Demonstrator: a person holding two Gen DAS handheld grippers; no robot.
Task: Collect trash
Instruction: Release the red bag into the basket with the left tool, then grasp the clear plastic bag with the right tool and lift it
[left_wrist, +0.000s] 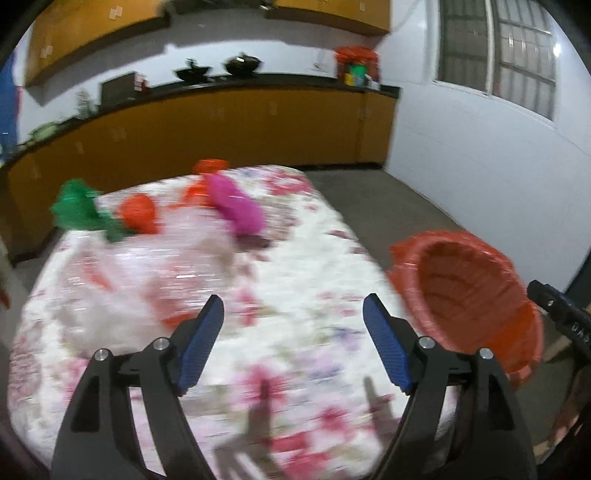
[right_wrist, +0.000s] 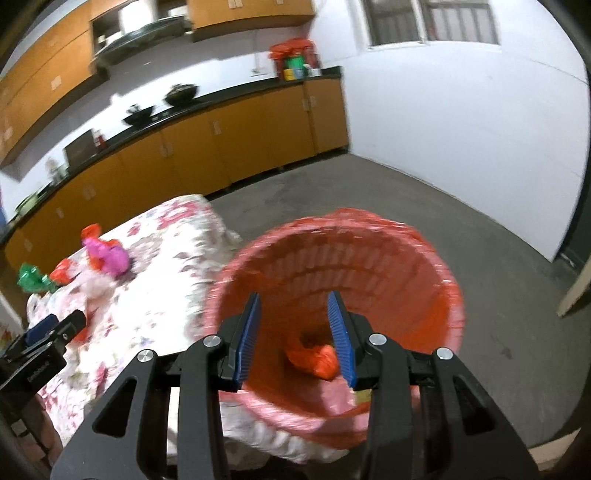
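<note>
The table (left_wrist: 295, 295), draped in a white cloth with pink flowers, fills the near ground. A woven orange basket lined with a red plastic bag (right_wrist: 369, 266) stands on the floor just beside the table's right edge. Crumpled orange trash (right_wrist: 314, 360) lies at its bottom. On the far end of the table sit a crumpled magenta wrapper (left_wrist: 236, 206), a green wrapper (left_wrist: 79, 208) and an orange wrapper (left_wrist: 138, 212). The left gripper (left_wrist: 293, 317) hangs above the cloth, fingers spread wide, empty. The right gripper (right_wrist: 294, 314) hangs over the basket mouth, fingers parted, grasping nothing.
</note>
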